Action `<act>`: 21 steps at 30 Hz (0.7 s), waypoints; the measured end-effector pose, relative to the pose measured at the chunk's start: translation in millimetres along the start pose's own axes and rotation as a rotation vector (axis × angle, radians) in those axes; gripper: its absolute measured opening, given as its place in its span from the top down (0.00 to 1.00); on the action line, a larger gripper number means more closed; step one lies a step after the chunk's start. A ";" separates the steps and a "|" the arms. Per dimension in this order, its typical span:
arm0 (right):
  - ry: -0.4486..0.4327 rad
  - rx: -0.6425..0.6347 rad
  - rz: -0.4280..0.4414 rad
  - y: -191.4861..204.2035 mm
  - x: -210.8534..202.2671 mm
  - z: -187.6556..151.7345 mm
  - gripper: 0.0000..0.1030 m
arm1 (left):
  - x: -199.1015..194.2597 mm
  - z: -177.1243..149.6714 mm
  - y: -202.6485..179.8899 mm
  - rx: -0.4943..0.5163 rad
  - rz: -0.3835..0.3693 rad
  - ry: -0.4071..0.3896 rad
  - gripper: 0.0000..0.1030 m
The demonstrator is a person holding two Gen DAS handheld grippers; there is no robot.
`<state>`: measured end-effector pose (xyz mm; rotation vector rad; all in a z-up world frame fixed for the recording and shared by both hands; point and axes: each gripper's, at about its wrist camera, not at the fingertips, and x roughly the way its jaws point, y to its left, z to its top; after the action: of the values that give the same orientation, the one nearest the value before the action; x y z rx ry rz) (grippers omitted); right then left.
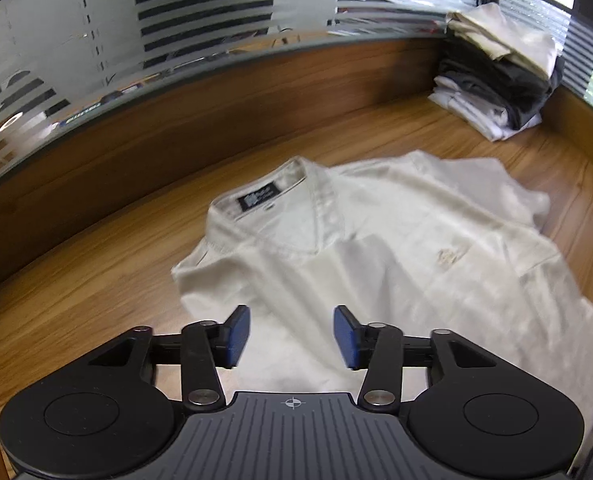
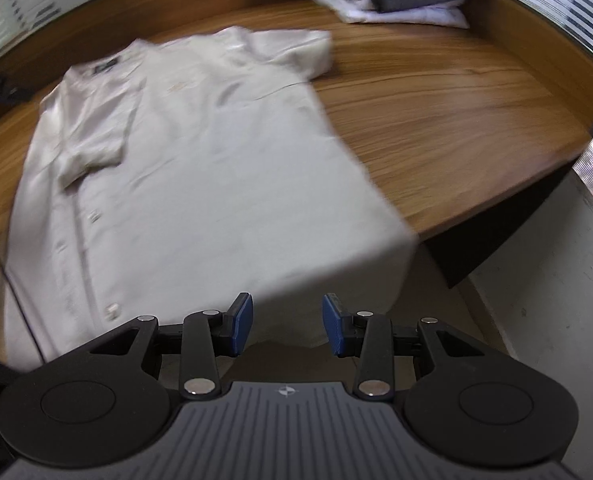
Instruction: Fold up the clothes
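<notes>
- Shirt [image 1: 396, 264]: cream, short-sleeved, lies front up and spread on the wooden worktop [image 1: 96, 292]; collar with a dark label points toward the frosted glass partition [image 1: 76, 60] at the back.
- Left sleeve side in the right wrist view is folded in over the chest; the other sleeve [image 2: 296, 52] lies out flat toward the far corner.
- Button row visible along the shirt's left part in the right wrist view; a small pale emblem sits on the chest.
- Hem end of the shirt hangs over the near worktop edge.
- Left hand-held gripper [image 1: 292, 338]: jaws apart, nothing between the blue pads, hovering above the shirt's lower body below the collar.
- Right hand-held gripper [image 2: 287, 324]: jaws apart, no cloth between them, hovering near the overhanging hem at the worktop edge.
- Pile of folded clothes [image 1: 500, 76], white, dark grey and cream, stands in the far right corner, well apart from the shirt.
- Both views are blurred.
</notes>
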<state>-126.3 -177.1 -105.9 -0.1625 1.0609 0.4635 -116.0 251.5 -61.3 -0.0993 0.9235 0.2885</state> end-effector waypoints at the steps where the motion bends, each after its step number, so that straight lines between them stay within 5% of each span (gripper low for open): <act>1: 0.010 0.021 0.003 -10.8 2.6 2.1 0.58 | -0.2 6.3 -5.5 0.012 -0.009 -0.003 0.45; 10: 0.040 0.099 0.087 -80.7 23.4 17.3 0.58 | 14.5 64.2 -67.9 0.126 -0.096 -0.010 0.40; 21: 0.094 0.056 0.240 -121.0 60.8 30.1 0.58 | 88.1 117.0 -164.4 0.137 -0.171 0.082 0.33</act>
<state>-24.2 -257.1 -155.1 -0.0070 1.1904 0.6462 71.6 136.3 -67.6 -0.0636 1.0068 0.0630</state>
